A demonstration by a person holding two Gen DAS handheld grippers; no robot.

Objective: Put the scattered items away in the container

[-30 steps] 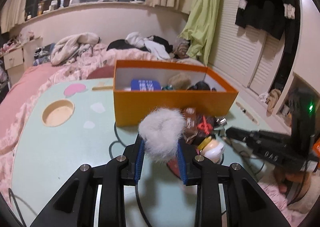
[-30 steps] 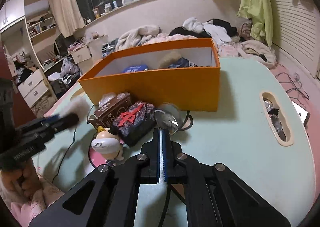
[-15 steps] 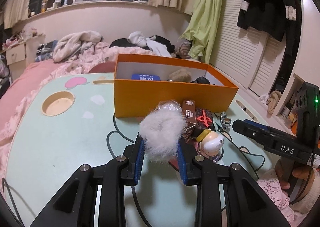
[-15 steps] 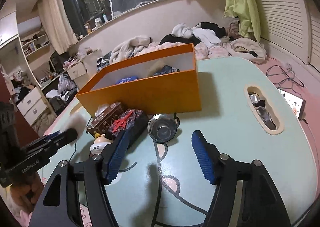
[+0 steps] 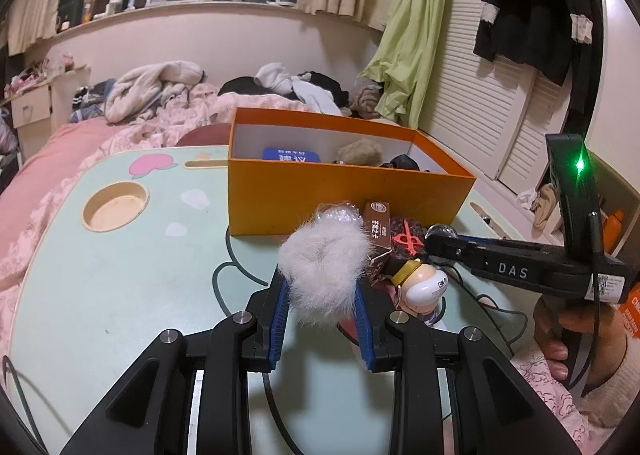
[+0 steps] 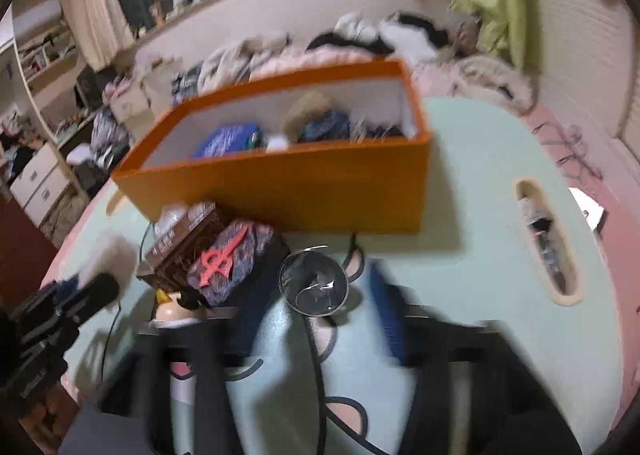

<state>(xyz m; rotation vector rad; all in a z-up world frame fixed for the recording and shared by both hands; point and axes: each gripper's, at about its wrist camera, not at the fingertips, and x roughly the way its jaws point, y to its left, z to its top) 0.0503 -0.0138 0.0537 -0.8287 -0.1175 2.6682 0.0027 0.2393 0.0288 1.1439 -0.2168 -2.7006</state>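
Note:
My left gripper [image 5: 322, 287] is shut on a white fluffy pom-pom [image 5: 324, 267], held above the mint-green table [image 5: 120, 287]. The orange box [image 5: 348, 195] stands beyond it with several items inside. Before the box lie a brown carton [image 5: 378, 223], a dark pouch with a red symbol [image 5: 408, 241] and a round-headed toy figure [image 5: 424, 283]. In the blurred right wrist view my right gripper [image 6: 320, 307] straddles a round shiny tin [image 6: 314, 285]. Its jaws are closing, and the pads are still apart from the tin. The right gripper [image 5: 434, 245] also shows from the side.
A round recess [image 5: 116, 207] is sunk in the table at the left, and a long slot [image 6: 544, 239] at the right. A black cable [image 6: 316, 367] runs across the tabletop. A person's hand [image 5: 568, 331] holds the right gripper. A cluttered bed [image 5: 160, 103] lies behind.
The right gripper went from shut to wide open, moved forward until its jaws stood either side of the round tin, and is now narrowing. The left gripper kept still with the pom-pom.

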